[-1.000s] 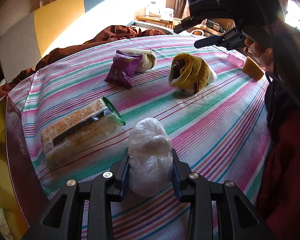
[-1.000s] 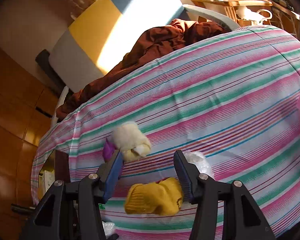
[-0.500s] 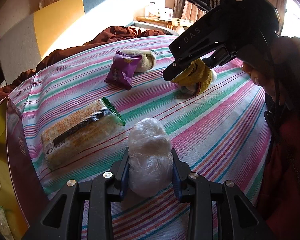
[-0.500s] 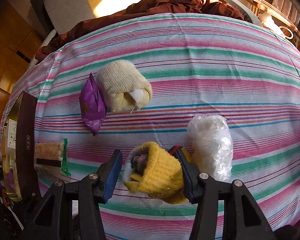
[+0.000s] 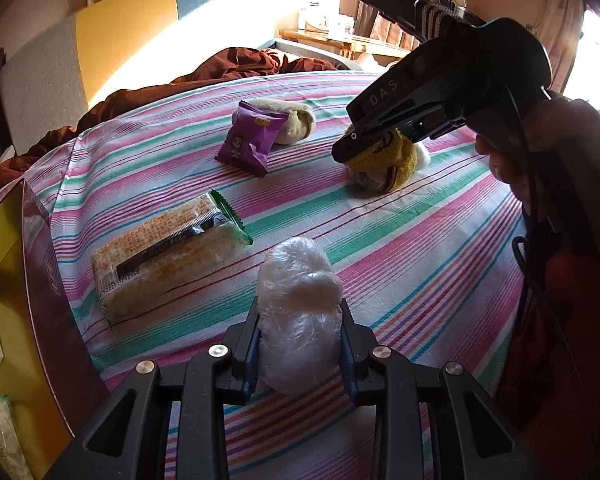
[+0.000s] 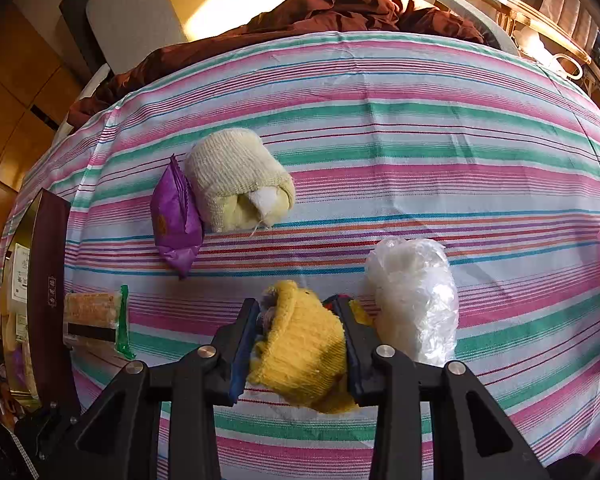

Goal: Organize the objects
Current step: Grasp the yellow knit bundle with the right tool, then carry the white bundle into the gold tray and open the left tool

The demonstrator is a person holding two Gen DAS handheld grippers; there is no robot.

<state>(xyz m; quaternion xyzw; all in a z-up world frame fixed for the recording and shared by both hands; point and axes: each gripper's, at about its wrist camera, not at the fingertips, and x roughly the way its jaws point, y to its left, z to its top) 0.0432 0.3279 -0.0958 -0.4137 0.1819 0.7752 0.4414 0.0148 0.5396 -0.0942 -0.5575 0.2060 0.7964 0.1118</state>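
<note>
My left gripper [image 5: 300, 320] pinches a white plastic-wrapped bundle [image 5: 300, 276] that rests on the striped cloth [image 5: 400, 248], its jaws still closing on it. Farther back, my right gripper [image 6: 298, 320] points steeply down, its jaws closing on a yellow knitted sock roll [image 6: 304, 344] between the pads. In the left wrist view the same right gripper [image 5: 348, 148] covers the top of the yellow roll [image 5: 396, 160], with a person's hand [image 5: 540, 152] on its handle.
A purple snack packet [image 6: 176, 220] leans on a cream sock roll [image 6: 236, 184]. A cracker packet with a green end [image 5: 168, 256] lies left, beside a maroon box [image 5: 44, 280]. Another plastic bundle [image 6: 416, 300] lies right of the yellow roll. A brown blanket [image 6: 340, 8] lies behind.
My right gripper came down over the yellow sock roll and its jaws drew in against it. The left gripper stayed put, holding the plastic bundle.
</note>
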